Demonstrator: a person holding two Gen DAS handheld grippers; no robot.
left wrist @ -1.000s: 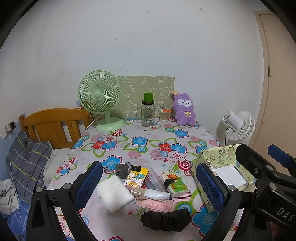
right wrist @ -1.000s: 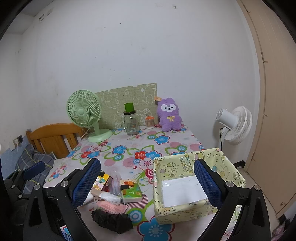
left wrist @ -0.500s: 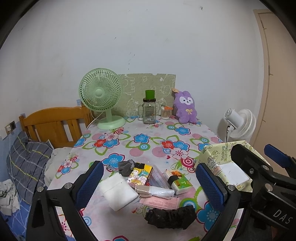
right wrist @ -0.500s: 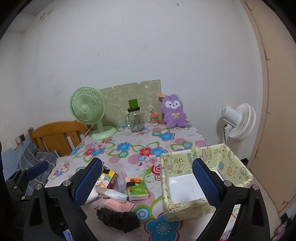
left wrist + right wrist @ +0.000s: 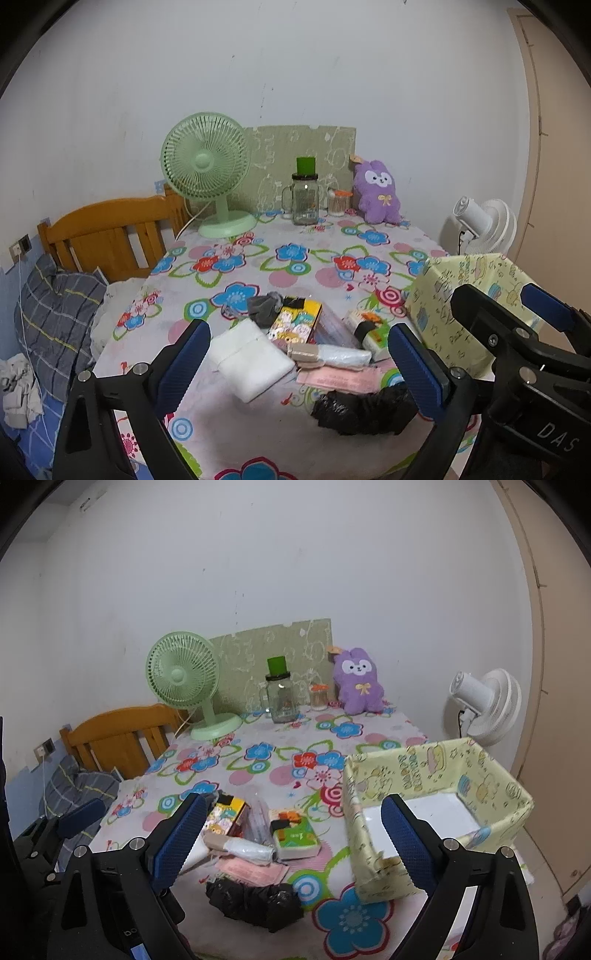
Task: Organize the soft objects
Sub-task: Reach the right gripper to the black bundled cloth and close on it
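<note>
Grippers lowered; box (image 5: 436,771) interior visible right view only.

— What lies ahead of the open left jaws?
— A folded white cloth (image 5: 250,360), flat, nearest the left finger. Behind it a crumpled grey fabric piece (image 5: 263,309). Toward the right finger, a black crumpled bag (image 5: 364,408), lumpy, low on the cloth-covered table.
— Between them?
— A white plastic roll (image 5: 341,355) lying on its side, atop a flat pink packet (image 5: 341,380); beyond, a green tissue pack (image 5: 297,836).
— And ahead of the right jaws?
— The yellow cartoon-print box (image 5: 491,771), upright, open-topped, white inside, partly behind the right finger. The black bag sits low between those fingers, the tissue pack just above it.
</note>
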